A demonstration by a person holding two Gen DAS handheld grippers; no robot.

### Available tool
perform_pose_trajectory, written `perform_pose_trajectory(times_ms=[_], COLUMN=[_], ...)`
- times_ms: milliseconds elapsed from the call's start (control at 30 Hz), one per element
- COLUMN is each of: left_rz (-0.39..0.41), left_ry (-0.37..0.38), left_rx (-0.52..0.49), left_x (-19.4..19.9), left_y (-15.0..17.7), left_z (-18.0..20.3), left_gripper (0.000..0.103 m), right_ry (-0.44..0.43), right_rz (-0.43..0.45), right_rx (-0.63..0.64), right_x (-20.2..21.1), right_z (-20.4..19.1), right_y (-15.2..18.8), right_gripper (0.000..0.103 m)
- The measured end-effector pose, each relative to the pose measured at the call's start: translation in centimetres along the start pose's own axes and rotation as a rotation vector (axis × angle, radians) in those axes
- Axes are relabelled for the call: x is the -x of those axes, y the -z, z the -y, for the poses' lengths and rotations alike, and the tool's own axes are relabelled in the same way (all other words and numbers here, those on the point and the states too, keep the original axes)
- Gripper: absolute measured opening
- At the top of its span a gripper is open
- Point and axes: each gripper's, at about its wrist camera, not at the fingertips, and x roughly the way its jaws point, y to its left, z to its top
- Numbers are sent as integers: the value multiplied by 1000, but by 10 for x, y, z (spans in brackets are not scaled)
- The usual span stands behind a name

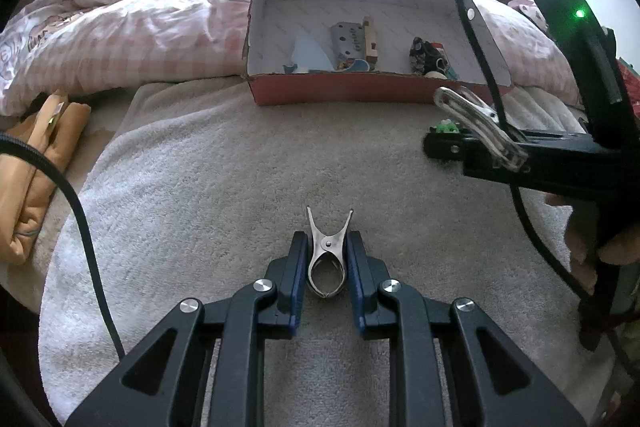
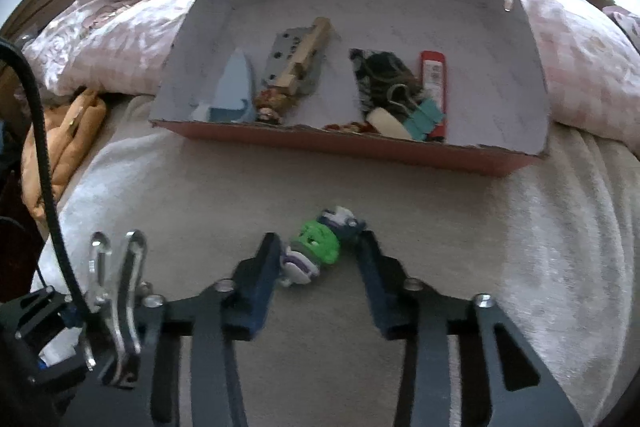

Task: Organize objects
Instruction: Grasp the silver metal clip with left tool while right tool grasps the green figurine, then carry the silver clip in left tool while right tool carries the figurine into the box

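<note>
My left tool is clenched on a metal clip; my right tool stands released around a green toy on the towel.

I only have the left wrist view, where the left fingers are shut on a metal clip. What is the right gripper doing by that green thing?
Observer: The right gripper is open, its fingers on either side of a green, white and purple toy lying on the towel.
Reviewer: The cardboard box's near wall hides some items. What's there?
Observer: A teal binder clip next to a red pack, behind the cardboard box wall.
</note>
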Motion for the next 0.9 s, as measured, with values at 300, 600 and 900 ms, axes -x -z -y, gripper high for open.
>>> perform_pose_trajectory(times_ms=[300,600,900], left_rz=[-3,-11,-23], left_ry=[10,20,-1], left_rx=[13,24,12], left_x=[0,0,0], left_y=[-1,-1,-2], left_z=[-2,-5,-2], left_gripper=[19,19,18], right_ry=[-22,-66,-100], right_rz=[-15,3,14], right_rx=[-7,-12,-42], right_x=[17,40,42], right_z=[10,16,23], right_y=[18,50,51], right_gripper=[29,29,30])
